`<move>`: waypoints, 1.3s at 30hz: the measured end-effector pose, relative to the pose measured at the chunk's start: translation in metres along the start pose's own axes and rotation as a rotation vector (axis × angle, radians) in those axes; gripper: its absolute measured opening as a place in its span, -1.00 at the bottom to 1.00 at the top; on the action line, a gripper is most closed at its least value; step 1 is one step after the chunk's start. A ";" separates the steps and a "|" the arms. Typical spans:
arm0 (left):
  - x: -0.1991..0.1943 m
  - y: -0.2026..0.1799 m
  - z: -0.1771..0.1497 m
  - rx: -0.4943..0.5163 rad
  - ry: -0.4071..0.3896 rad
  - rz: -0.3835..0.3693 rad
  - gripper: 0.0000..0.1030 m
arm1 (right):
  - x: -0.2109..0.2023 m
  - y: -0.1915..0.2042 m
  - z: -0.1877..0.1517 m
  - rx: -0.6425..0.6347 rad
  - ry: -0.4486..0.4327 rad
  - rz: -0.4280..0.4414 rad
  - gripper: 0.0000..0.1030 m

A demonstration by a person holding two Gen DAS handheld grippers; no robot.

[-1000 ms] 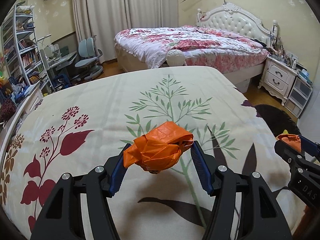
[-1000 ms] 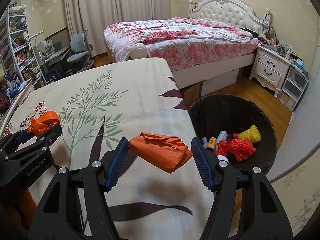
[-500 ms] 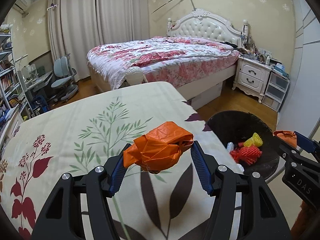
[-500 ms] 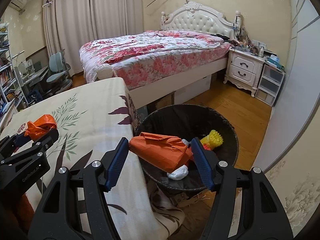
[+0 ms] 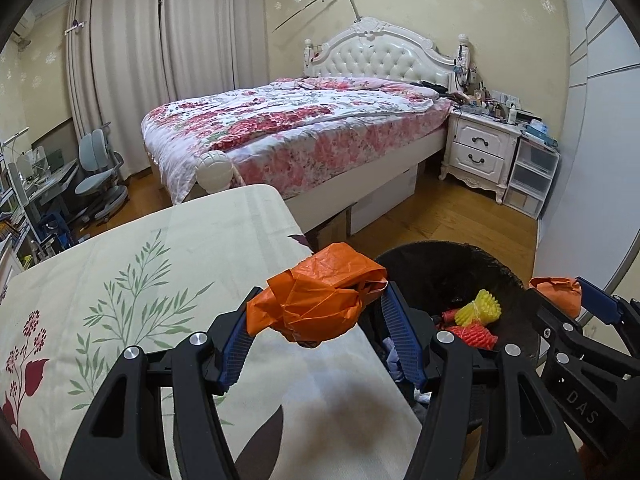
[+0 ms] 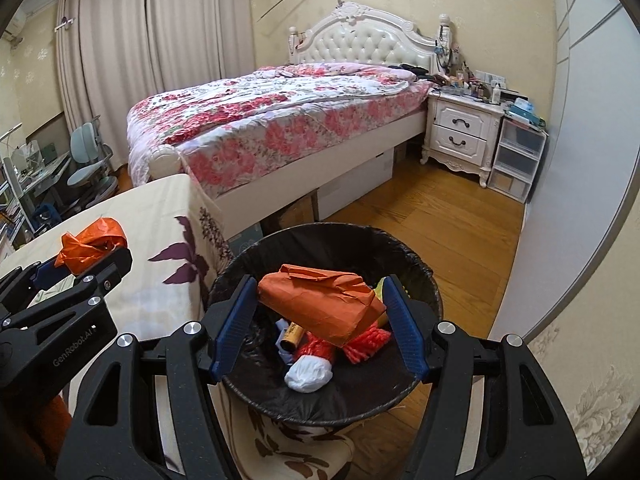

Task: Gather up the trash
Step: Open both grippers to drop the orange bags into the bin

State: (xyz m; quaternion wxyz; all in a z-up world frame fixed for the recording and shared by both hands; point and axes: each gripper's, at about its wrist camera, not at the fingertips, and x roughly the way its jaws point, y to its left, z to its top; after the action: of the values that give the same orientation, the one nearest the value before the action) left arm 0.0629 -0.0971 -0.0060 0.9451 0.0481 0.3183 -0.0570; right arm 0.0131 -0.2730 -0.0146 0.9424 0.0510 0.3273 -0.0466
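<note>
My left gripper (image 5: pixel 316 316) is shut on a crumpled orange plastic wad (image 5: pixel 316 300), held over the right edge of the leaf-print table (image 5: pixel 160 272). My right gripper (image 6: pixel 320 308) is shut on a folded orange paper packet (image 6: pixel 324 304) and hangs directly above the black-lined trash bin (image 6: pixel 424 276). Inside the bin lie red mesh netting (image 6: pixel 368 340), a white wad (image 6: pixel 308 374) and a yellow foam net (image 5: pixel 482 312). In the left wrist view the bin (image 5: pixel 432 256) is just right of the table, with the right gripper (image 5: pixel 576 300) and its packet above the bin's far side. The left gripper (image 6: pixel 80 260) shows at the left of the right wrist view.
A bed with a floral quilt (image 5: pixel 304 128) stands beyond the table. A white nightstand (image 5: pixel 480 148) and clear drawers (image 5: pixel 532 176) line the right wall. Desk chairs (image 5: pixel 100 176) and shelves fill the left side. Wooden floor (image 6: pixel 440 220) surrounds the bin.
Both grippers have swept rightward from over the table toward the bin, each still holding its orange trash. The right one now hangs over the bin; the left has reached the table's edge.
</note>
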 end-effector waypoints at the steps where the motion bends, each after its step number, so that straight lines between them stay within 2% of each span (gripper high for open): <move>1: 0.004 -0.003 0.002 0.005 0.003 0.001 0.19 | 0.004 -0.003 0.001 0.007 0.001 -0.003 0.23; 15: 0.043 -0.027 0.013 0.051 0.039 0.000 0.19 | 0.036 -0.021 0.007 0.058 0.032 -0.028 0.23; 26: 0.054 -0.032 0.018 0.058 0.057 -0.008 0.21 | 0.045 -0.026 0.011 0.064 0.040 -0.033 0.23; 33: 0.056 -0.032 0.017 0.061 0.055 -0.001 0.41 | 0.052 -0.029 0.012 0.066 0.046 -0.040 0.24; 39: 0.057 -0.030 0.018 0.063 0.053 -0.001 0.46 | 0.054 -0.027 0.014 0.064 0.049 -0.044 0.24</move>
State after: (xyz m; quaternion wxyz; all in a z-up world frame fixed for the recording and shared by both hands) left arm 0.1151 -0.1338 -0.0279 0.9343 0.0790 0.3412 -0.0663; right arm 0.0607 -0.3049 -0.0392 0.9307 0.0750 0.3498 -0.0765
